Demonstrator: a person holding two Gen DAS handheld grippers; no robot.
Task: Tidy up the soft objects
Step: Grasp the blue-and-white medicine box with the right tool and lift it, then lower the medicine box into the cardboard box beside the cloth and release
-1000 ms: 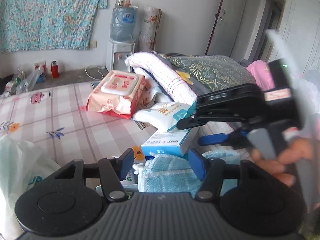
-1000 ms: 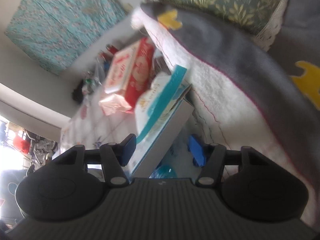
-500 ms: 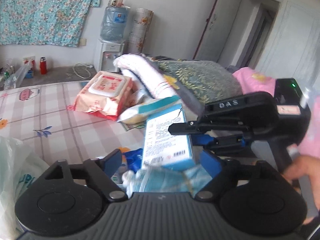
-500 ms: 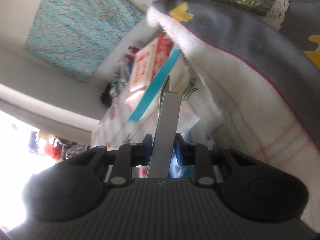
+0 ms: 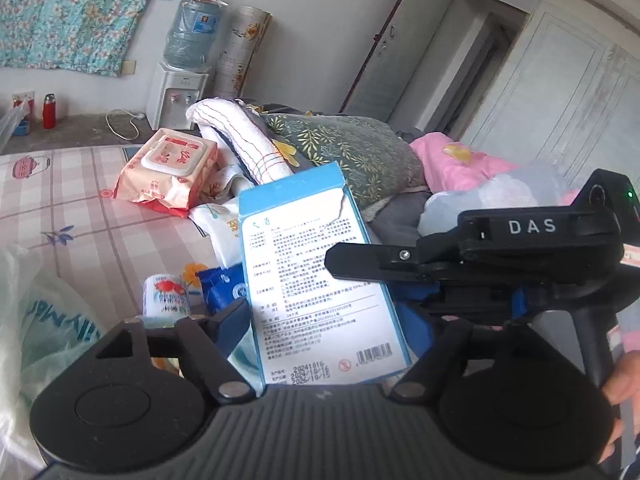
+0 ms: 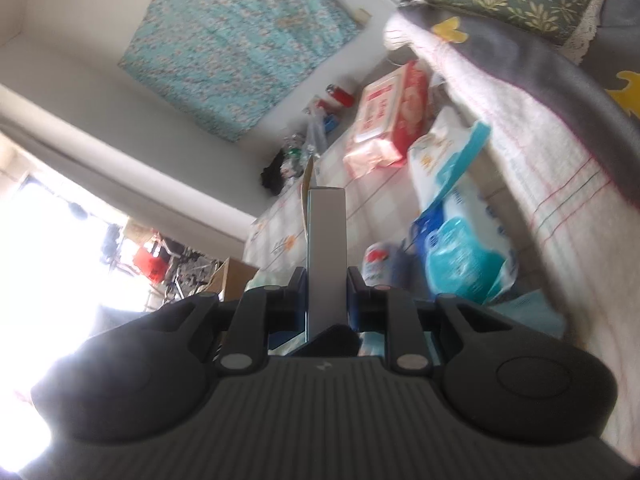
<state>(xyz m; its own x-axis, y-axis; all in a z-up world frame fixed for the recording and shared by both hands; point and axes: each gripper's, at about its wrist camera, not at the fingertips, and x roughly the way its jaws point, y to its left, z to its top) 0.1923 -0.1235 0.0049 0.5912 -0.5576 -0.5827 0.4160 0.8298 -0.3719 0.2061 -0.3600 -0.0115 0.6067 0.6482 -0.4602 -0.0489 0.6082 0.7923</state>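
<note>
Above the bed point(image 5: 72, 208), the right hand-held gripper point(image 6: 327, 292) pinches a blue box point(image 5: 316, 280).
Its pads clamp the box's narrow sides; the left hand-held gripper point(image 5: 332, 332) gapes wide, gripping nothing, with the lifted box between its fingers point(image 5: 230, 322).

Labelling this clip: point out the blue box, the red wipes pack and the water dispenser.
blue box point(image 5: 316, 276): left wrist view, printed back panel.
red wipes pack point(image 5: 170, 160): left wrist view, white lid.
water dispenser point(image 5: 176, 94): left wrist view, white front.
</note>
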